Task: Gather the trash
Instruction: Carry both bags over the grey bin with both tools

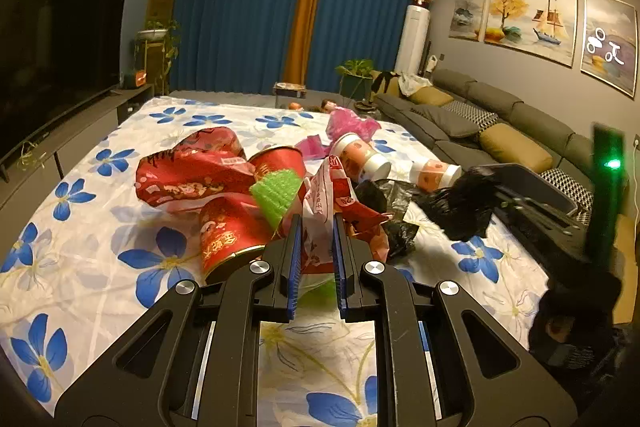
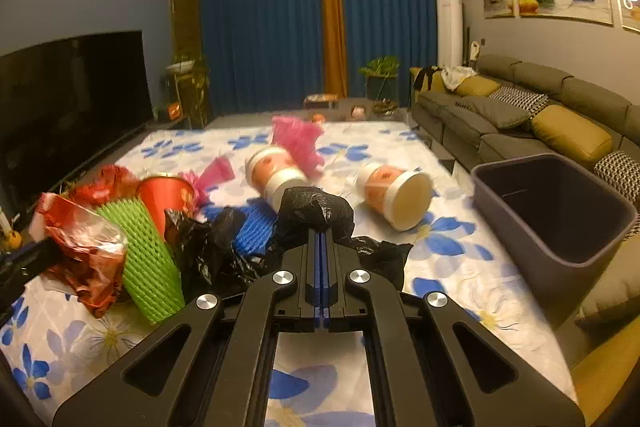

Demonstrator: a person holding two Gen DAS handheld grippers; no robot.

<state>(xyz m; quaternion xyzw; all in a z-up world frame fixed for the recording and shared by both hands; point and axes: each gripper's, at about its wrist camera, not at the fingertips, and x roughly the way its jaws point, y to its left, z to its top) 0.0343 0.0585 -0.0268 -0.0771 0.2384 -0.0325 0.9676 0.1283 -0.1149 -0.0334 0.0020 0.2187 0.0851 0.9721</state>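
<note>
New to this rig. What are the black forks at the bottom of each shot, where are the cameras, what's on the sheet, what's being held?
No robot arm here: a person holds a two-finger gripper in each hand. Each picture comes from a fisheye camera on one gripper, looking forward along its fingers, so the black forks are the gripper itself.

Left wrist view: the left gripper is nearly closed on a red-and-white plastic bag.

Right wrist view: the right gripper is shut on a black bag.

Trash lies on a flowered sheet: red tubs, green foam netting, blue netting, pink netting, two paper cups on their sides. A dark bin stands at the right beside the sofa, likely where the trash goes.
</note>
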